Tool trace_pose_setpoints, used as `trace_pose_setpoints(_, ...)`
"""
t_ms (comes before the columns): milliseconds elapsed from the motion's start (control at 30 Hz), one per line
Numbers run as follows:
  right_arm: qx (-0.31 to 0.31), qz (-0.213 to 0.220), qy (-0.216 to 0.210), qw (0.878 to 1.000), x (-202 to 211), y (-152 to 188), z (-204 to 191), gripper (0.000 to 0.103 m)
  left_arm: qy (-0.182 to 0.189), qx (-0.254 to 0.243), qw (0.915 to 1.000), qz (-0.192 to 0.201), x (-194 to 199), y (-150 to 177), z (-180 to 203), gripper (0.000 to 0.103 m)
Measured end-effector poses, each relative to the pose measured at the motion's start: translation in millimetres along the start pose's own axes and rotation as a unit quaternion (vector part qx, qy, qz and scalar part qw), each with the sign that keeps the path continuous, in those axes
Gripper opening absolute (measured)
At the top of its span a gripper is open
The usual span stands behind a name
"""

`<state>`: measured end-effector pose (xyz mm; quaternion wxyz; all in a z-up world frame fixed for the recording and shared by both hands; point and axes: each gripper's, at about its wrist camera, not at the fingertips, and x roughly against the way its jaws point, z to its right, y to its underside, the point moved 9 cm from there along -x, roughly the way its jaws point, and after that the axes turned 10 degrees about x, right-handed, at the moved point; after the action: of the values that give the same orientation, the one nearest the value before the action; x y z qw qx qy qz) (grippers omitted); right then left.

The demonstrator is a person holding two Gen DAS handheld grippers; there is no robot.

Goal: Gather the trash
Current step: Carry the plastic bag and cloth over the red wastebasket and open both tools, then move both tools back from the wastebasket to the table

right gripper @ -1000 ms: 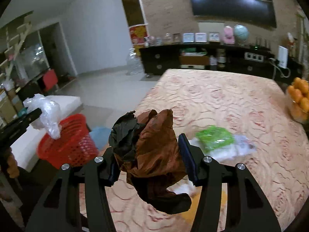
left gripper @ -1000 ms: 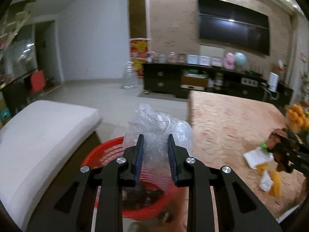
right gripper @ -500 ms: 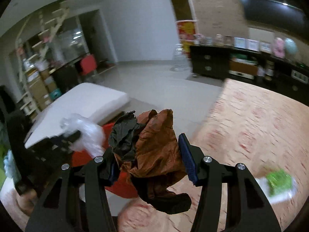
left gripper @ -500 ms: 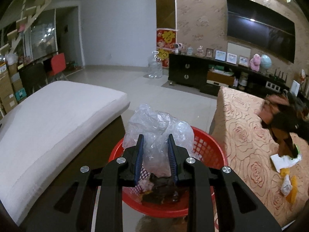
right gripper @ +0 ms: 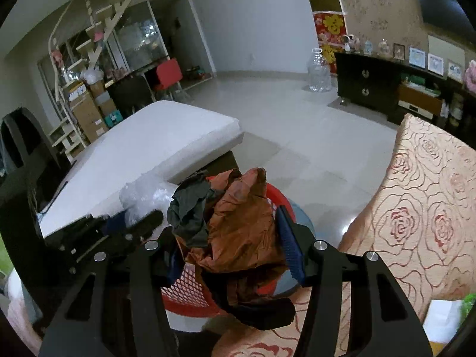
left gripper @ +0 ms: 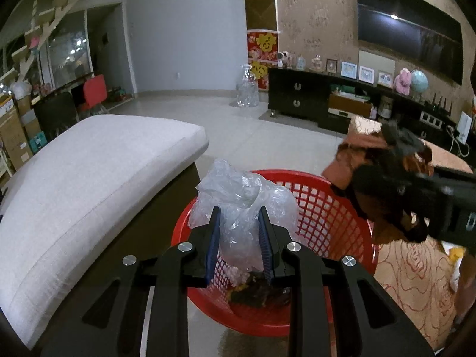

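Observation:
My left gripper (left gripper: 239, 239) is shut on a crumpled clear plastic bag (left gripper: 241, 205) and holds it right above a red mesh basket (left gripper: 324, 208) on the floor. Dark trash lies in the basket's bottom (left gripper: 255, 290). My right gripper (right gripper: 232, 245) is shut on a crumpled brown and black wrapper (right gripper: 238, 226) and holds it over the basket's rim (right gripper: 193, 294). The right gripper with its wrapper (left gripper: 383, 163) also shows at the right of the left wrist view. The left gripper (right gripper: 131, 229) with the clear bag (right gripper: 142, 196) shows at the left of the right wrist view.
A white cushioned bench (left gripper: 89, 172) stands left of the basket. A table with a rose-patterned cloth (right gripper: 422, 208) is to the right, with white and green trash (right gripper: 446, 315) on it. A dark TV cabinet (left gripper: 327, 101) and a water jug (left gripper: 247, 89) stand far off.
Both grippers have swung left from the table to the red basket. The right gripper with the wrapper has come over the basket's rim beside the left one. Both stay shut on their loads.

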<state>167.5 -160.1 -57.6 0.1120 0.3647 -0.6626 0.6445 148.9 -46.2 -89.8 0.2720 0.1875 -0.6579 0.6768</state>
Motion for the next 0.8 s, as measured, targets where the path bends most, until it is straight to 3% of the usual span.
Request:
trace_pose_setpoints(200,-0.008,-0.003,-0.008,1.0,-11.4,-2.9,-4.0,0.058,-0.005,-0.001,0.9999,-0.012,-10.4,5.6,0.8,0.024)
trace_pose_setpoints(300,-0.007,-0.002,-0.01,1.0,-13.0,-2.3,-4.6,0.066,-0.004,-0.001,0.9999,-0.012,-12.4,4.7,2.0,0.028)
trace_pose_setpoints(400,-0.011,0.001,-0.009,1.0,-11.7,-1.8,-2.7,0.07,-0.004,0.0,0.9999,-0.012,-13.8,2.6,3.2,0.036)
trace_pose_setpoints(567,-0.022,0.006,-0.003,1.0,-5.8,-0.8,4.0,0.071,-0.003,0.007,1.0,0.0,-10.1,-0.5,5.8,0.06)
trace_pose_setpoints(800,-0.015,0.013,0.022,1.0,5.5,1.2,12.1,0.071,-0.004,0.016,0.9998,0.015,-1.9,-3.6,5.4,0.074)
